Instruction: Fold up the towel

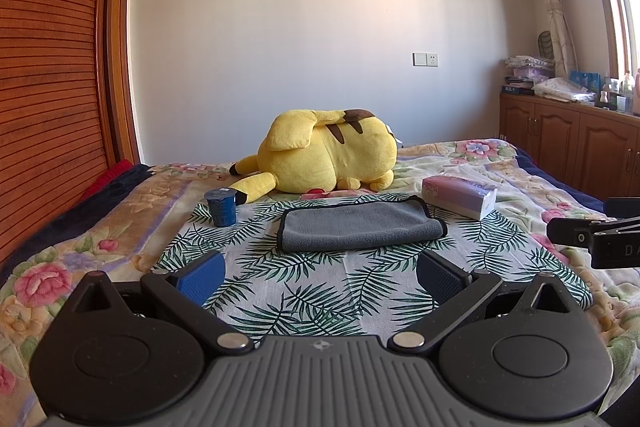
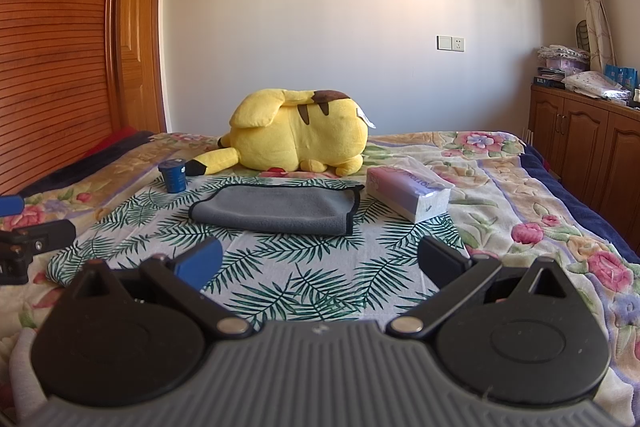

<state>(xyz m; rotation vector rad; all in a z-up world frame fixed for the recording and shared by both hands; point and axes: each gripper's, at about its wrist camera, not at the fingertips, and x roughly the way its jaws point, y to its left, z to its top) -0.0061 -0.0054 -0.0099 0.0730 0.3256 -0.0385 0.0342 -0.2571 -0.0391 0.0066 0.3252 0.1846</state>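
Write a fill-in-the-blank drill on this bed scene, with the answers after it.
1. The grey towel lies on a cloth printed with green ____.
2. Behind the towel lies a plush toy coloured ____.
3. The blue cup stands to the towel's ____.
4. Both the left claw and the right claw are ____.

Answers: leaves; yellow; left; open

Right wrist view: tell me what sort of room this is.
Most likely a bedroom at home: a bed under a floral blanket, a yellow plush toy lying on it, and wooden cabinets by the curtained window. The grey towel lies on the bed.
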